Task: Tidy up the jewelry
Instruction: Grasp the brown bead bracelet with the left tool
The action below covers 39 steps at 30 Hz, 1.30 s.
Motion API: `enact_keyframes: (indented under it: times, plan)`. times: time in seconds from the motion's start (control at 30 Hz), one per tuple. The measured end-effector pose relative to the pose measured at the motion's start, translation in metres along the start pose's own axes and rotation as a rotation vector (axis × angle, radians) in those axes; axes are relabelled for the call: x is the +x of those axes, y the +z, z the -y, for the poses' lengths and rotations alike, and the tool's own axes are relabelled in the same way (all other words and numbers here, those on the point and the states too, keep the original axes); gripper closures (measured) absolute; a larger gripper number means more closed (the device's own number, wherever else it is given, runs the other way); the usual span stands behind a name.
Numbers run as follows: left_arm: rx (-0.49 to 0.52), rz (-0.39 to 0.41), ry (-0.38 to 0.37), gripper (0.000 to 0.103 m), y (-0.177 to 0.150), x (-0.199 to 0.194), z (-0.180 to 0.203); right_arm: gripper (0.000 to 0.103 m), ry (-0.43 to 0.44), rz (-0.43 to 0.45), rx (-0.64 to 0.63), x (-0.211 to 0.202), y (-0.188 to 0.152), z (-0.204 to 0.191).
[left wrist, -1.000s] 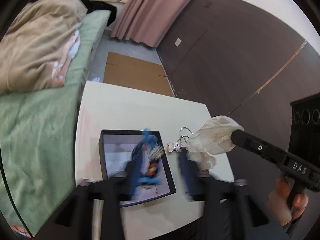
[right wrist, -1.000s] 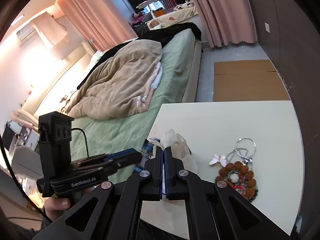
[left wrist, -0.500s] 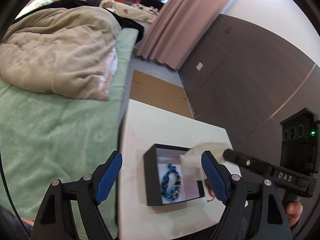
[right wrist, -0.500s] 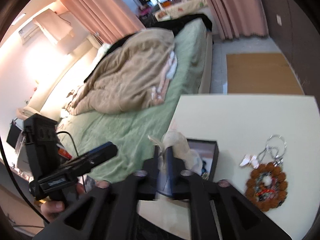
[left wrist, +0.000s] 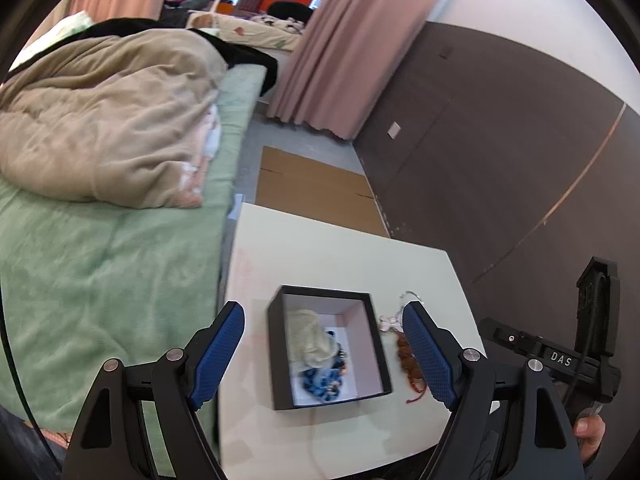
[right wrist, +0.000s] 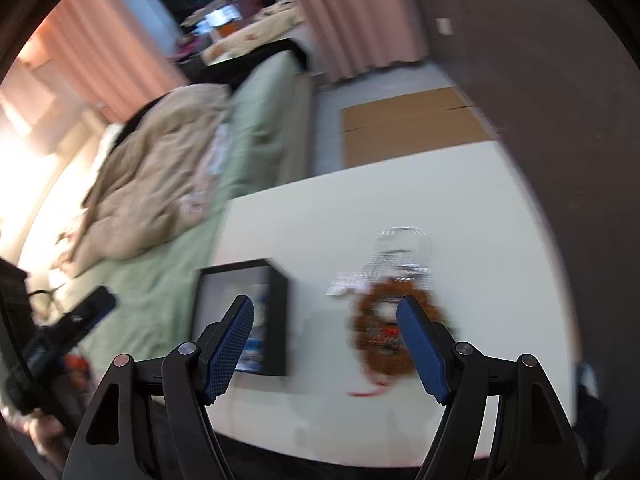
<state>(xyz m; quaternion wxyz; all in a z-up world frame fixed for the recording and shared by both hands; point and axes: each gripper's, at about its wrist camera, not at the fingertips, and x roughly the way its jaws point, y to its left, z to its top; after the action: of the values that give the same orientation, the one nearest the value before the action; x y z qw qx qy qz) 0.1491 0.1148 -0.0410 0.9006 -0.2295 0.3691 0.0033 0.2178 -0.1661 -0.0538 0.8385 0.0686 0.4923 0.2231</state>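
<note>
Jewelry is split between two places: a blue beaded piece (left wrist: 322, 382) and a pale cloth pouch (left wrist: 310, 340) are kept in the black box (left wrist: 280, 364) near the worktop (left wrist: 320, 256) edge beside the bed, while a brown bead bracelet (right wrist: 386, 330) with silver chains (right wrist: 402, 250) is left loose beside it. The left tool (left wrist: 324, 356) is held wide and empty above the box. The right tool (right wrist: 326, 346) is opening, empty, apparently for the bracelet.

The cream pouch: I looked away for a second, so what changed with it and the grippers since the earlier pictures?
The right gripper let go of the cream pouch, which now lies in the black box on the blue jewelry; its jaws are opening, empty. The left gripper opened wide and pulled back. The brown bead bracelet and silver chain stayed on the table.
</note>
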Motion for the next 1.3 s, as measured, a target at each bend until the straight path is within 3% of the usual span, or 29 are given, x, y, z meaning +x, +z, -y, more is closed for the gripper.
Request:
enact_keyframes:
  times: [0.53,0.77,1.07,1.3]
  plan:
    - [0.192,-0.113,-0.029,0.021,-0.01,0.051,0.092,0.029,0.012,0.036,0.131,-0.023,-0.014,0.089]
    - [0.257,-0.179,-0.048,0.027,-0.023,0.078,0.125,0.029,0.017,0.047,0.169,-0.03,-0.024,0.115]
    - [0.328,-0.271,-0.118,0.046,-0.045,0.11,0.166,0.029,0.007,0.06,0.207,-0.04,-0.035,0.142]
    - [0.381,-0.35,-0.106,0.062,-0.069,0.142,0.185,0.029,0.022,0.057,0.261,-0.047,-0.046,0.165]
